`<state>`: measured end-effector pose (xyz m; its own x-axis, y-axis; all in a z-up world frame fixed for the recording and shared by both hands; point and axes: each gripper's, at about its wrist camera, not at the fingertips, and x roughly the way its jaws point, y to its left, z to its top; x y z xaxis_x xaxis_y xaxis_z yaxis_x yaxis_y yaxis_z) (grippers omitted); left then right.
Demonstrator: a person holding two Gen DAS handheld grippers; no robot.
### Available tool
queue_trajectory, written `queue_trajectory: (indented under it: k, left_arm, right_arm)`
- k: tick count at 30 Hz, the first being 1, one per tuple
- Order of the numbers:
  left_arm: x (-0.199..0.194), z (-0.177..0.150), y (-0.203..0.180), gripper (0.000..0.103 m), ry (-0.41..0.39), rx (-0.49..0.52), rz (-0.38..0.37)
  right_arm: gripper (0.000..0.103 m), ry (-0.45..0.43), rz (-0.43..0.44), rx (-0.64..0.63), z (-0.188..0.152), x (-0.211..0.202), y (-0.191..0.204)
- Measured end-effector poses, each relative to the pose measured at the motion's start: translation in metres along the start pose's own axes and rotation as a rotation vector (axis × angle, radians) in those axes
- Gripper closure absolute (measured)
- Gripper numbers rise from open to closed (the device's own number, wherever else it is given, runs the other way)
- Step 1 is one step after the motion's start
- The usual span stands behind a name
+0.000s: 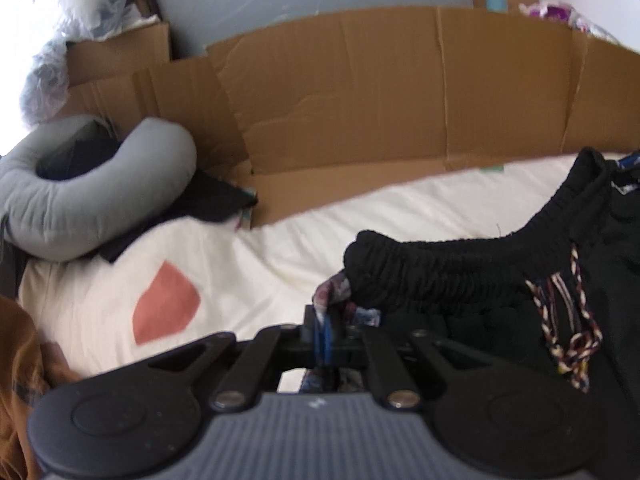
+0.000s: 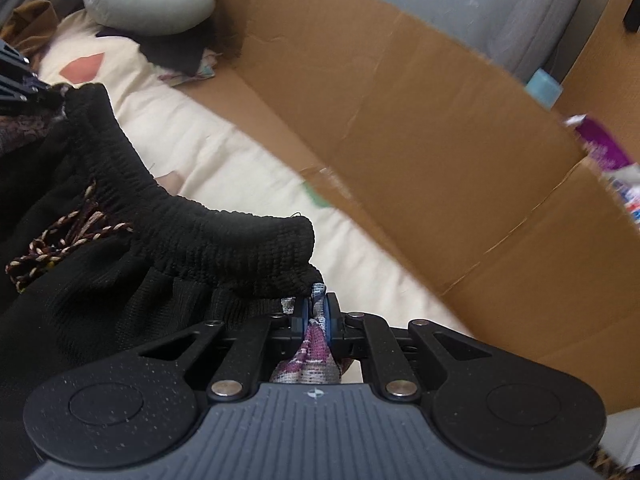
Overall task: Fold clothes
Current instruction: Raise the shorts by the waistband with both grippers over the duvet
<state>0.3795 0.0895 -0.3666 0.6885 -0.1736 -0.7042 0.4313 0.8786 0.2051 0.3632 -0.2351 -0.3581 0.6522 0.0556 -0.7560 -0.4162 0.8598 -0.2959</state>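
A pair of black shorts (image 1: 460, 272) with an elastic waistband and a braided multicolour drawstring (image 1: 568, 328) hangs stretched between both grippers above a cream bed sheet (image 1: 280, 240). My left gripper (image 1: 324, 320) is shut on the left waistband corner, where patterned inner fabric shows. My right gripper (image 2: 316, 312) is shut on the other waistband corner of the shorts (image 2: 180, 220), patterned purple fabric pinched between its blue pads (image 2: 330, 316). The left gripper also shows in the right wrist view (image 2: 24, 80), at the far left.
Flattened cardboard (image 1: 400, 100) stands along the far side of the bed. A grey U-shaped pillow (image 1: 88, 196) lies at the back left on dark clothes. A brown garment (image 1: 20, 380) lies at the left edge. A plastic bag (image 1: 60, 20) sits behind.
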Motion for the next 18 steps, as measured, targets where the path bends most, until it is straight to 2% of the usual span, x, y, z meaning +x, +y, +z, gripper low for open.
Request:
queue_trajectory:
  k: [9,15,18]
  left_arm:
    - [-0.002,0.039,-0.02,0.101,-0.073,0.022,-0.03]
    - [0.015,0.059,-0.023,0.101,-0.073,0.02,-0.003]
    - [0.029,0.067,-0.022,0.101,-0.048,0.013,0.012]
  right_arm:
    - [0.098,-0.008,-0.13,-0.002,0.016,-0.015,-0.042]
    - [0.098,-0.013,-0.169,-0.027,0.031,-0.009,-0.058]
    - [0.098,-0.001,-0.174,-0.035,0.04,0.004,-0.064]
